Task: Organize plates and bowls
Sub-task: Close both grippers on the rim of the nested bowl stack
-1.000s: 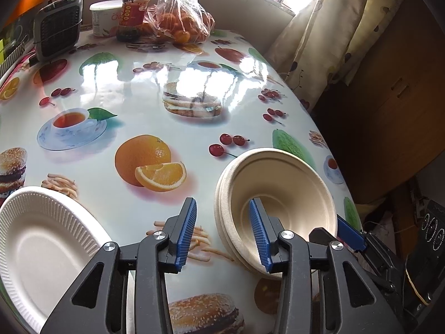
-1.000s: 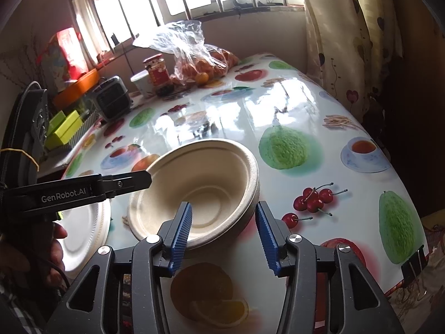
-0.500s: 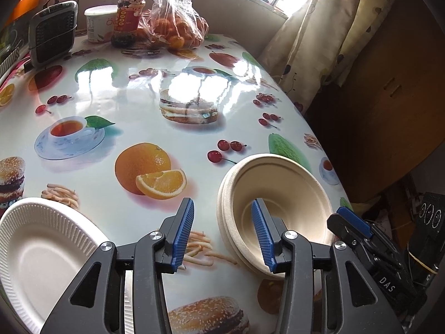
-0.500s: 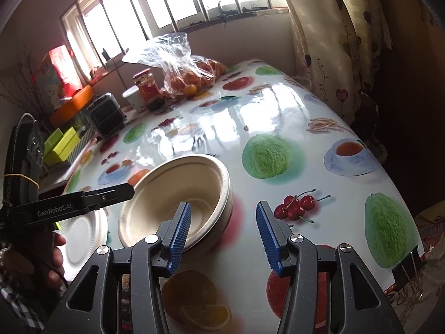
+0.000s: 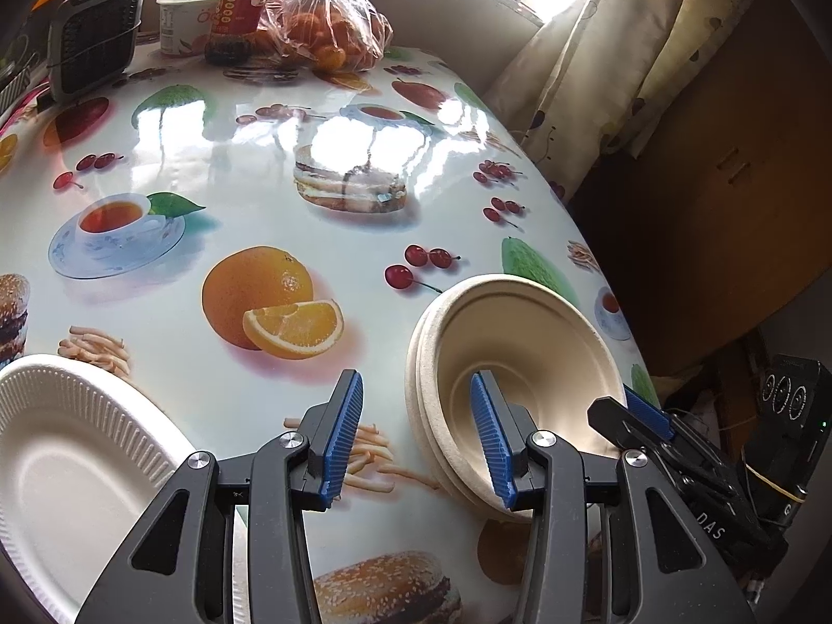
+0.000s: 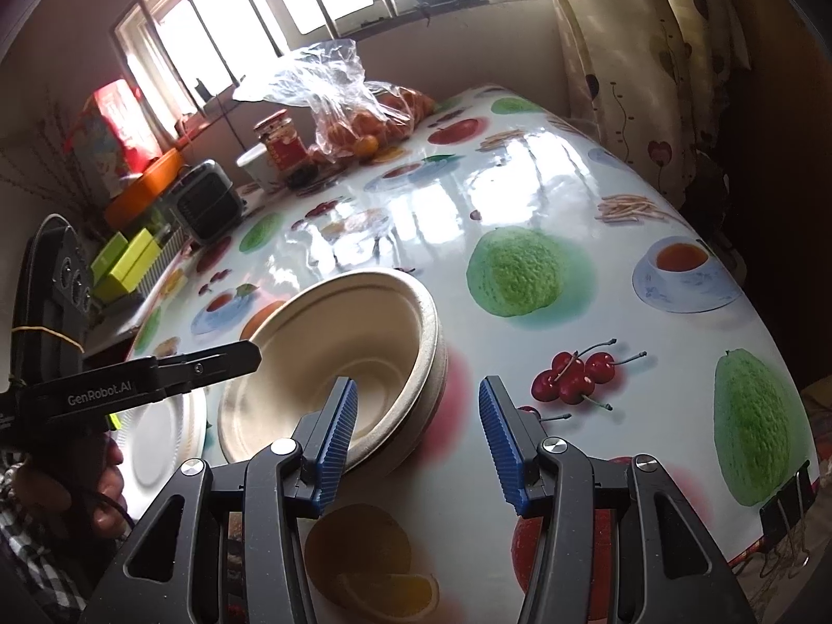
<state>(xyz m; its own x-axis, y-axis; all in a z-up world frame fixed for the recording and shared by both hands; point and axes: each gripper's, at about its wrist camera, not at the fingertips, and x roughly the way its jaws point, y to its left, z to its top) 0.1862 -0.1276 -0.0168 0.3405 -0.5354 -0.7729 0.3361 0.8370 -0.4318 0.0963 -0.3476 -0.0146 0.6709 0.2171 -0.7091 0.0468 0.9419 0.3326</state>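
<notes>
Change since one second ago: the right claw (image 6: 418,439) has drawn back toward the near edge of the bench (image 5: 364,239) and no longer straddles the bowl rim; the stack of beige pulp bowls (image 6: 343,353) now sits flat on the fruit-print cloth, seemingly released. Judgement: bowl stacking looks complete, and the plates come next.

Right claw: jaws spread wide, empty. The bowl stack lies just beyond and left of it, the left finger overlapping the near rim in view; contact cannot be told.

Left claw (image 5: 416,437): jaws apart, holding nothing. In its view the bowl stack (image 5: 509,364) lies near right, behind the right finger; the white foam plate (image 5: 67,447) lies near left, at the bench edge, well apart from the bowls.

Far end of bench: bag of oranges (image 5: 327,26), red-labelled jar (image 5: 239,10), white tub (image 5: 182,15).
</notes>
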